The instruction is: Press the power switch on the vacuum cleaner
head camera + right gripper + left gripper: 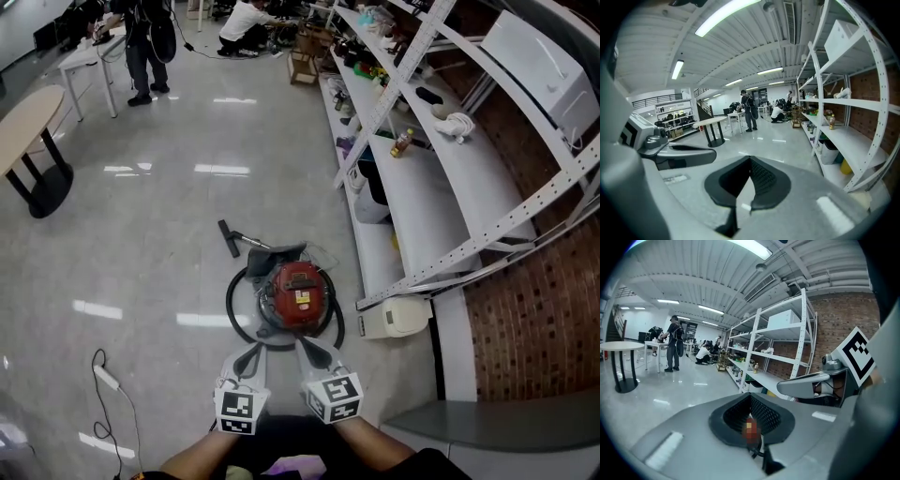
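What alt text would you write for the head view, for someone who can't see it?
A red vacuum cleaner sits on a glossy floor with its black hose looped around it, beside white shelving. The left gripper and right gripper hover side by side, short of it.

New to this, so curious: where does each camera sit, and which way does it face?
Head view: on the person's head, facing down at the red vacuum cleaner; forearms, left claw, right claw show.
Left gripper view: on the left claw, facing level along the white shelving; own shut jaws, right claw.
Right gripper view: on the right claw, same heading; own shut jaws, left claw.
Shared: both gripper views show that shelving.
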